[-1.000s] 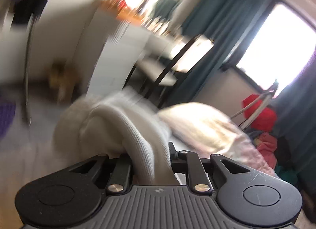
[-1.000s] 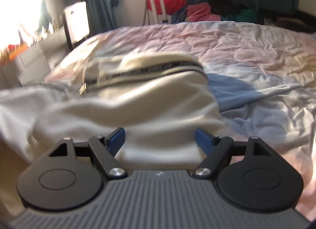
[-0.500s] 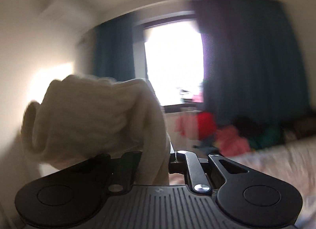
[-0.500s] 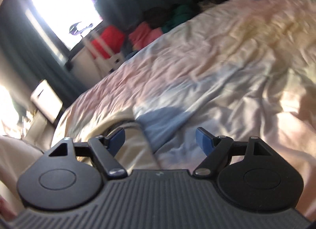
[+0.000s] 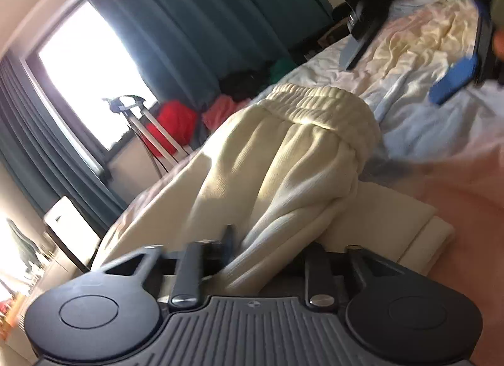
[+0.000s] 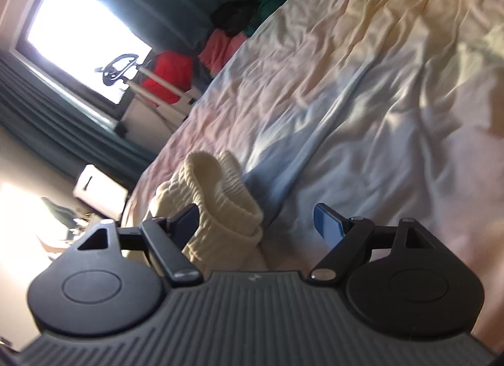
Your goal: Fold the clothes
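Rumpled bed (image 6: 362, 88) under both cameras, blurred at the edges. Left gripper (image 5: 252, 258) clamped on cream pants (image 5: 283, 161), fingertips hidden under cloth; waistband bunched beyond, toward curtains (image 5: 204, 13). Right gripper (image 6: 255, 224) spread wide, pants (image 6: 220, 195) beside its left finger. No legible writing.

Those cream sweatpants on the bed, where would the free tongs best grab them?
On the ribbed waistband of the cream sweatpants, coming from the open right tongs' side: it stands up as a thick, bunched ridge off the bedsheet, probably easier to pinch than flat cloth.
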